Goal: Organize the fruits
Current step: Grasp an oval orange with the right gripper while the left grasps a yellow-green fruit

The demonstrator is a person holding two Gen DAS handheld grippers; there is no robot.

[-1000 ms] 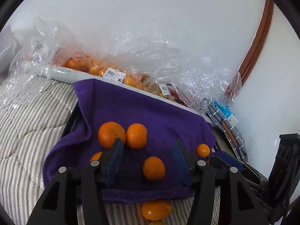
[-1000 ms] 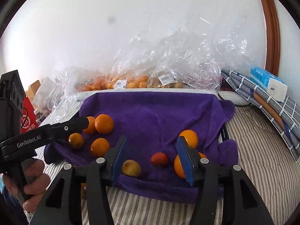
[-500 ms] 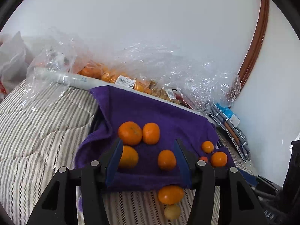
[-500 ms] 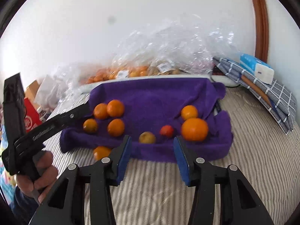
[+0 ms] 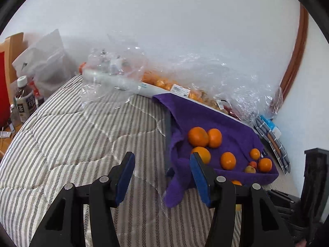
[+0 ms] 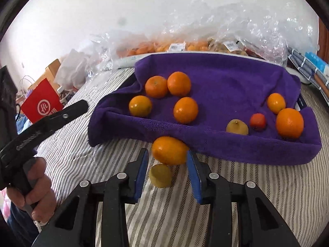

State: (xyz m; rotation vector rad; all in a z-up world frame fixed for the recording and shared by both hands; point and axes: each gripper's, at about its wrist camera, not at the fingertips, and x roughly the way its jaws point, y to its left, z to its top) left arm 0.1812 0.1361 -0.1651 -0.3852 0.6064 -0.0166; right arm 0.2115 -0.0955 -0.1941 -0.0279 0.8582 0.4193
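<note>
While the whole thing sits on a striped quilt (image 6: 236,185), the next biggest item is the purple towel (image 6: 226,78) spread across it, with crinkly clear plastic bags (image 6: 236,26) of more fruit piled behind it along the wall. On the towel there's a cluster of four oranges (image 6: 178,83) toward the left, then over on the right a bigger orange (image 6: 289,122), a smaller one behind it, a little red fruit (image 6: 257,121) and a yellowish one (image 6: 237,126).

The right gripper (image 6: 166,162) is closing its jaws around a loose orange (image 6: 169,149) lying on the quilt right at the towel's front edge. The orange is between the blue pads, but it looks like there's a sliver of gap on the left side, so not squeezed yet as far as I can see. A small yellow fruit (image 6: 160,175) sits just in front of that orange, nearer the camera.

The left gripper (image 5: 162,174) is partly open with nothing in it, hanging over bare quilt left of the towel. A hand (image 6: 34,187) holds its handle in the right wrist view.
</note>
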